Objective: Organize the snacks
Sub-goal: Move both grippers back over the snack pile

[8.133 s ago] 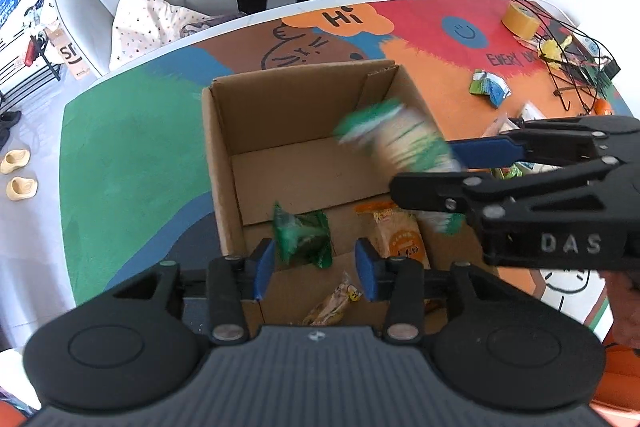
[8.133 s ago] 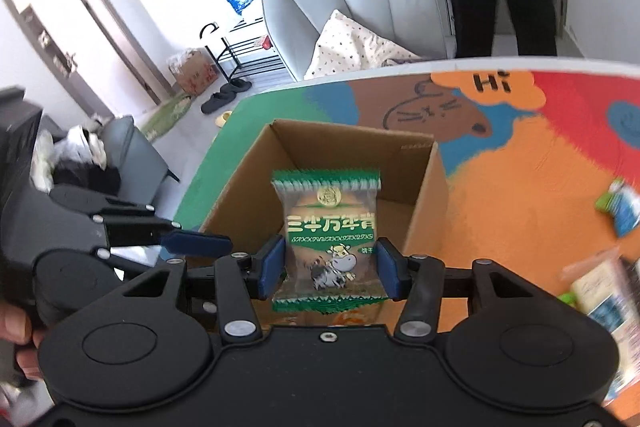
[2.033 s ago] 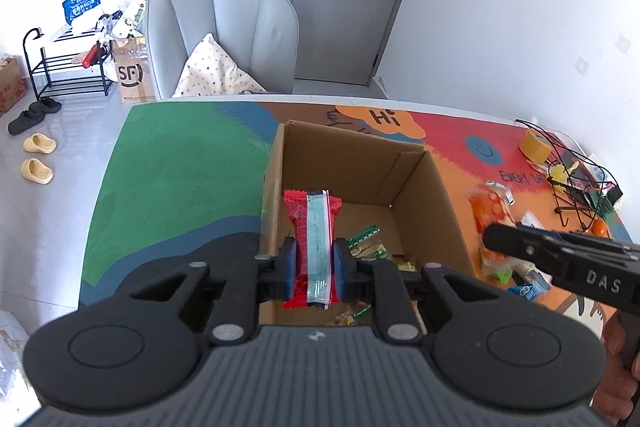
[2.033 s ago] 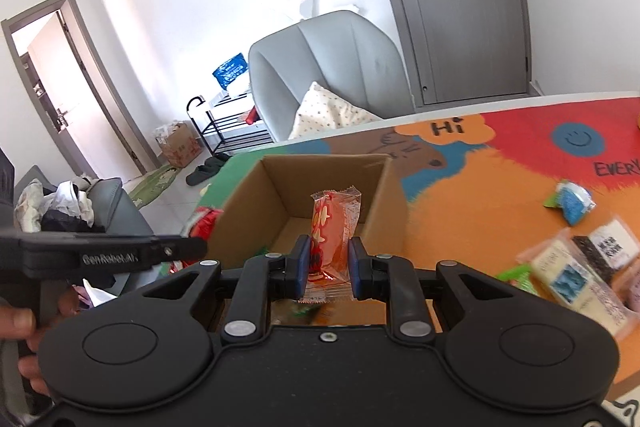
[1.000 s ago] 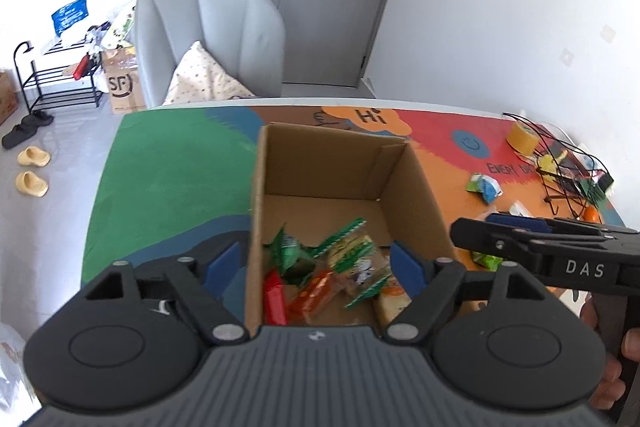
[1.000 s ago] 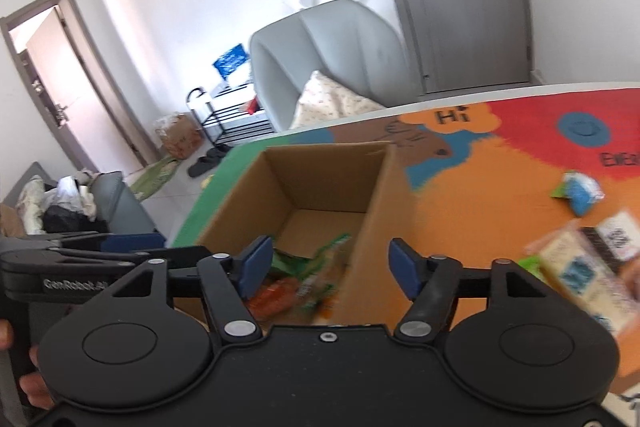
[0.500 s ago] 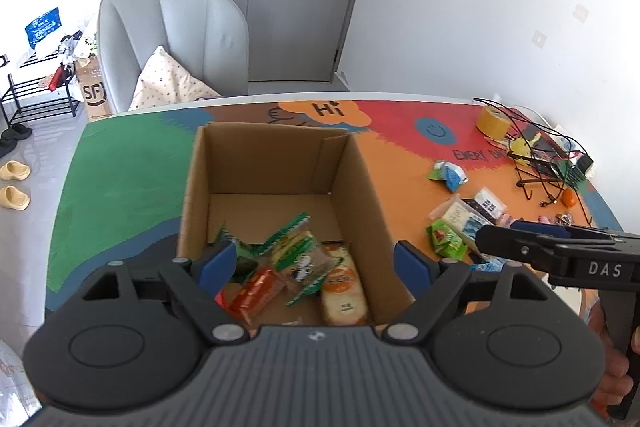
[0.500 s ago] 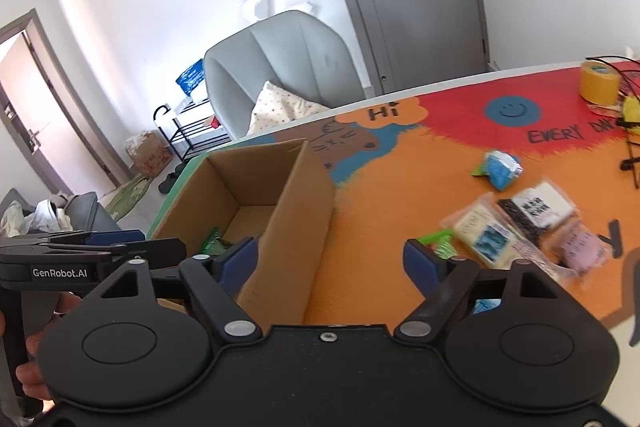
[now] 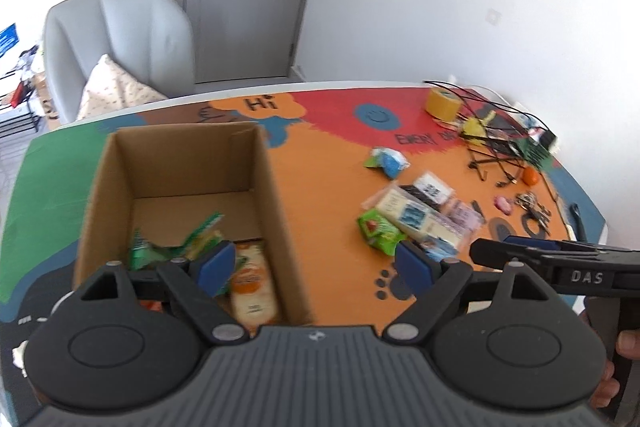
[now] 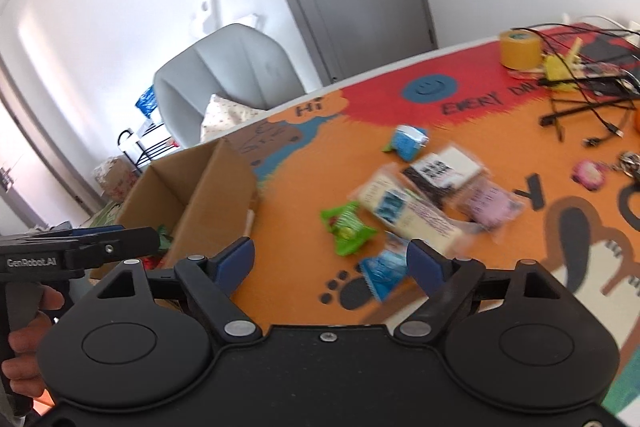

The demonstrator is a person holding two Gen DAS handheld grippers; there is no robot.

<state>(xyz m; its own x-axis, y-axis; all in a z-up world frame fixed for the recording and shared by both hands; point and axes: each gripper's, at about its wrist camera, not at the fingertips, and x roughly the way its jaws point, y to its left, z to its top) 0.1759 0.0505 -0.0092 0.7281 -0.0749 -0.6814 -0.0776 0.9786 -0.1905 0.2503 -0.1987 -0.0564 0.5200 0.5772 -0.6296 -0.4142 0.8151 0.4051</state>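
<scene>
An open cardboard box [image 9: 188,163] [image 10: 200,195] stands on the colourful table and holds several snack packets, among them an orange one [image 9: 254,291] and green ones [image 9: 160,247]. Loose snacks lie to its right: a green packet [image 9: 378,229] [image 10: 348,227], a blue packet [image 9: 390,161] [image 10: 408,143], a small blue packet [image 10: 382,267] and clear-wrapped packs [image 9: 416,215] [image 10: 408,211]. My left gripper [image 9: 316,265] is open and empty above the box's right wall. My right gripper [image 10: 330,261] is open and empty above the loose snacks.
A yellow tape roll [image 9: 440,103] [image 10: 520,47], a tangle of black cables [image 9: 500,143] [image 10: 580,87] and a pink item [image 10: 588,173] lie at the table's right. A grey chair [image 9: 116,39] stands behind the table's far edge.
Both grippers dropped their packets into the box and opened. Both have since swung right, away from the box, toward the loose snacks.
</scene>
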